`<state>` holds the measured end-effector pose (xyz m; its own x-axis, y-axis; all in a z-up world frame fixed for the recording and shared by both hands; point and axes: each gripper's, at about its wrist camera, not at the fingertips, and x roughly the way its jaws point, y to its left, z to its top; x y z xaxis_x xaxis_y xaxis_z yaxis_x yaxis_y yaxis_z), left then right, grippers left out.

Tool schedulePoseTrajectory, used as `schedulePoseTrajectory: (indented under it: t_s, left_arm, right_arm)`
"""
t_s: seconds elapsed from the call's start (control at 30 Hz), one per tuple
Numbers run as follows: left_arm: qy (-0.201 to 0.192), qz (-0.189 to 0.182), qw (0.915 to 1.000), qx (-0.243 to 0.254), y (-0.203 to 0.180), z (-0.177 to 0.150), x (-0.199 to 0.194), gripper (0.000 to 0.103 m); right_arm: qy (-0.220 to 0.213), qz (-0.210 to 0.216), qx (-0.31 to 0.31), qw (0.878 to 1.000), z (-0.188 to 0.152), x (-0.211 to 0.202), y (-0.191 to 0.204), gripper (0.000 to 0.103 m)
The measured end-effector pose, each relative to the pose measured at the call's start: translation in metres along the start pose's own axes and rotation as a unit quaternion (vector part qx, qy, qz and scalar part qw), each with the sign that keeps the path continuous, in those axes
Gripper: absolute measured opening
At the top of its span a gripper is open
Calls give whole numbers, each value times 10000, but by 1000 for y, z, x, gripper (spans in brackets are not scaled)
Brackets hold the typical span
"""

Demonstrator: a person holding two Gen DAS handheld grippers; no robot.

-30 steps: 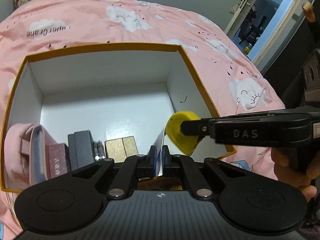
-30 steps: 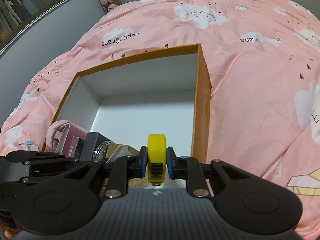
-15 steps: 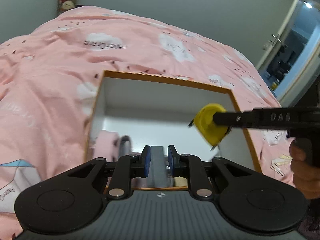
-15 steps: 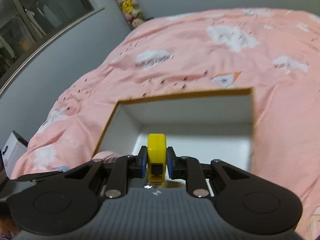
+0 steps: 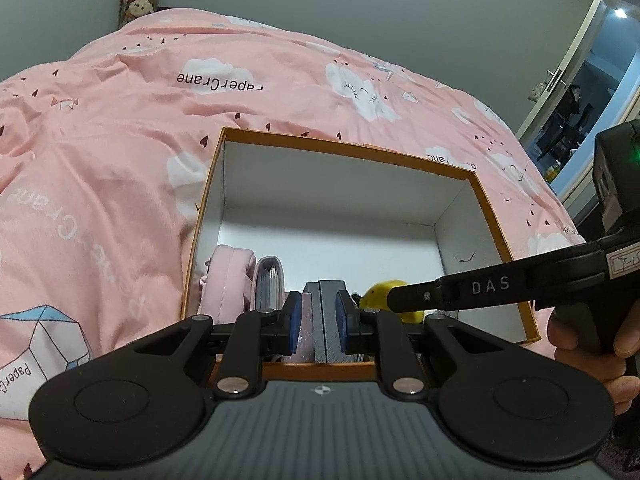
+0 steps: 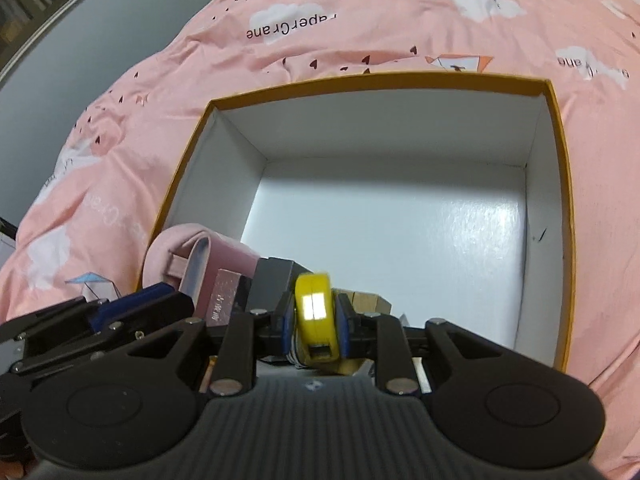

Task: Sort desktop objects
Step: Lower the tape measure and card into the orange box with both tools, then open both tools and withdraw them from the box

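Yellow round tape measure [image 6: 314, 316] sits between the right tool's [image 6: 313, 330] opening jaws and could topple onto the near packed items; left tool [image 5: 317, 322] stands apart, empty.

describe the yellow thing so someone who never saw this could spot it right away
Find the orange-rimmed white box on the pink bedspread, then its near edge, where small items stand in a row. The tape measure sits between the right gripper pads, whose jaws are opening. It is the only round, bright yellow item; its neighbours are pink, grey or wooden blocks.
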<state>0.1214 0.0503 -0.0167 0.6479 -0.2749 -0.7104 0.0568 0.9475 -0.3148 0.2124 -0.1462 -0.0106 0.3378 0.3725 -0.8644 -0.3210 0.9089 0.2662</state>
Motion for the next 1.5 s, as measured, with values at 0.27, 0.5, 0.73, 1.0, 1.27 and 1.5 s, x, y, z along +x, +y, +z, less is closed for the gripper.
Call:
schedulePoseTrajectory:
  t_s: [0.27,0.5,0.73,1.0,1.27,1.5]
  left_arm:
    - [18,-78,10000,-14,-1,-1,1,19]
    - [45,-98,9999,-62,0,0,2,19]
    - [83,-143,9999,-3,-4,-2,4,19]
    - [63,-238,9997,7,-5,-3,2,19]
    - [81,-271,9995,107,-10,-4,-2,19]
    - [233,-672,9969,322,-25,-15,-17,19]
  right_arm:
    - [95,-409,-509,9978,6,-1,5,24]
    - [402,-397,-586,9967,7,5,1,19]
    - [297,-529,-634,9961,18,9,1,20]
    - [650,-203,-439,9967,20,23,-5,20]
    - [201,-265,-685,9971,15,0,2,20]
    - [-895,5,-983,9911,-23,-65,-1,21]
